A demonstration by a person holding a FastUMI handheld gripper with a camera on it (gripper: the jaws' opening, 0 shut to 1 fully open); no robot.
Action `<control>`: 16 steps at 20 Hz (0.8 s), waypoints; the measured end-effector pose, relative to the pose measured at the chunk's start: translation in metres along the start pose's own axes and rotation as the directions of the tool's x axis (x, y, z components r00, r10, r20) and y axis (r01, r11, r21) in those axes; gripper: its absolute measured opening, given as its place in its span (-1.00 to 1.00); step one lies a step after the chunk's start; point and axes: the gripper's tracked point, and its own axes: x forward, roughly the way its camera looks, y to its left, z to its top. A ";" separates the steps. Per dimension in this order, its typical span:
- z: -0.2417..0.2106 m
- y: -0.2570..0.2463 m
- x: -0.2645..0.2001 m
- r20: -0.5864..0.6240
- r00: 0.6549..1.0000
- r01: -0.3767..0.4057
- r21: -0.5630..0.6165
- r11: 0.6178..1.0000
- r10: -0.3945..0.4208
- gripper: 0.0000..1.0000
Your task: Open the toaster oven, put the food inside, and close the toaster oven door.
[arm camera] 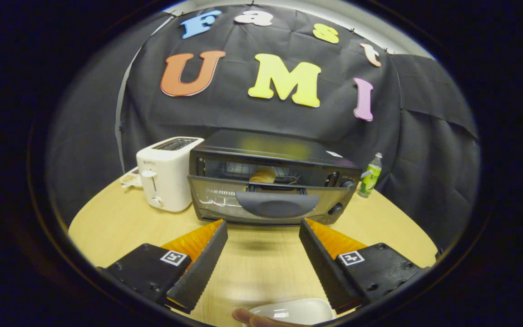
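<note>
A black toaster oven [270, 177] stands on the wooden table just ahead of my fingers. Its glass door [266, 204] hangs partly open, tilted outward, with the dark handle [277, 204] facing me. Inside, on the rack, sits a round bread roll [263, 175]. My gripper [263, 225] is open, its fingertips a little short of the door's lower edge and nothing between them. The door handle lies just beyond the gap between the fingers.
A white pop-up toaster [166, 172] stands left of the oven, a small packet [130, 178] behind it. A green bottle [370, 175] stands at the oven's right. Behind the fingers lies a white dish [295, 311] with a person's fingertip [243, 315] on it.
</note>
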 end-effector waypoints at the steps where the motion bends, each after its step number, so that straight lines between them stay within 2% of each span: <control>1: 0.006 0.000 -0.005 0.007 1.000 -0.010 0.002 1.000 0.010 1.00; 5: 0.041 0.000 -0.020 0.031 0.999 -0.013 -0.003 1.000 0.013 1.00; 12: 0.086 -0.010 -0.090 0.125 0.991 -0.056 0.038 0.998 0.050 1.00; 16: 0.114 -0.035 -0.136 0.192 0.981 -0.052 0.066 0.997 0.038 1.00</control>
